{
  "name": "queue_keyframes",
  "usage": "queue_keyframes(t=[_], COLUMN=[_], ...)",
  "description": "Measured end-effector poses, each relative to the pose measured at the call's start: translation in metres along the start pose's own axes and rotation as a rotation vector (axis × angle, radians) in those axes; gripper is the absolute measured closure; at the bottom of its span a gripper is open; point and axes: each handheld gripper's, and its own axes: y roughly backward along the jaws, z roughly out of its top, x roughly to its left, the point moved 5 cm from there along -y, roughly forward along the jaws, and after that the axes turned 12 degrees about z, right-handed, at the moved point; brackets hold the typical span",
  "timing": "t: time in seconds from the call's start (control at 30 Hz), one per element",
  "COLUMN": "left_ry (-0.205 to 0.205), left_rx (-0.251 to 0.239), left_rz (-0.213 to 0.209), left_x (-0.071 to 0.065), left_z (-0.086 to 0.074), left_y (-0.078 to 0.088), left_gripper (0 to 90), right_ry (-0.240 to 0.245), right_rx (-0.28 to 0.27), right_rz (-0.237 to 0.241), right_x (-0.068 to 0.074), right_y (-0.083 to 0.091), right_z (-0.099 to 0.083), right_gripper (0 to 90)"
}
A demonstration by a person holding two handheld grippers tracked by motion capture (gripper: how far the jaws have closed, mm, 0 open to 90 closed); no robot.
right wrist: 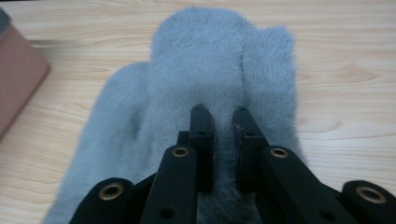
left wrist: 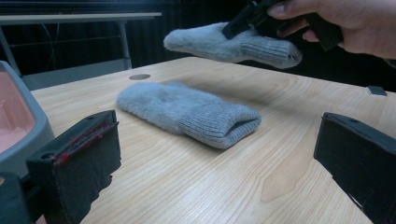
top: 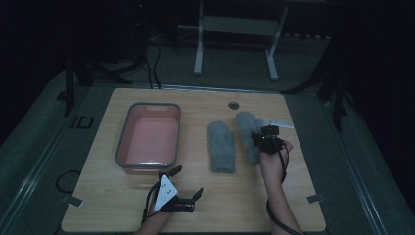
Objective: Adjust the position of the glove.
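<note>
Your right tongs (right wrist: 223,122) are clamped on one grey mitten (right wrist: 219,70), holding it up off the tabletop (left wrist: 196,177). The other mitten (left wrist: 187,112) lies flat just beside it, right of the pink tub (top: 148,134). Your left tongs (top: 188,183) sit spread wide with nothing in them, near the front edge.

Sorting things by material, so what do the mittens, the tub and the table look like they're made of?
Lifted mitten and flat mitten: fuzzy grey knit, likely wool or acrylic, ribbed cuffs. Tub: smooth matte plastic, seemingly, grey rim, pink inside. Table: pale wood grain, possibly laminate.
</note>
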Motion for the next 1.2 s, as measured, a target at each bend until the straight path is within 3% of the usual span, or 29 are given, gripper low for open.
queue_keyframes(t=[0.23, 0.33, 0.37, 0.43, 0.7, 1.03, 1.2], left_ry=[-0.001, 0.000, 0.001, -0.001, 0.000, 0.001, 0.001], left_rx=[-0.001, 0.000, -0.001, -0.002, -0.001, -0.001, 0.000], left_rz=[-0.003, -0.004, -0.004, -0.006, -0.010, -0.011, -0.012], left_x=[0.000, 0.000, -0.001, -0.001, -0.001, -0.001, -0.001], left_z=[0.000, 0.000, 0.000, 0.000, 0.000, 0.000, 0.000], left_y=[0.000, 0.000, 0.000, 0.000, 0.000, 0.000, 0.000], left_gripper=[0.8, 0.8, 0.8, 0.8, 0.8, 0.8, 0.8], right_ry=[-0.121, -0.121, -0.119, -0.115, -0.092, -0.093, -0.079], right_rx=[-0.008, 0.001, 0.015, 0.024, 0.037, 0.062, 0.057], right_rz=[0.063, 0.061, 0.065, 0.066, 0.063, 0.028, 0.025], right_x=[0.027, 0.037, 0.048, 0.056, 0.080, 0.084, 0.085], right_y=[-0.016, -0.022, -0.029, -0.035, -0.047, -0.065, -0.071], right_z=[-0.010, -0.011, -0.012, -0.013, -0.011, -0.028, -0.037], right_gripper=[81.4, 81.3, 81.3, 81.3, 81.3, 80.4, 73.5])
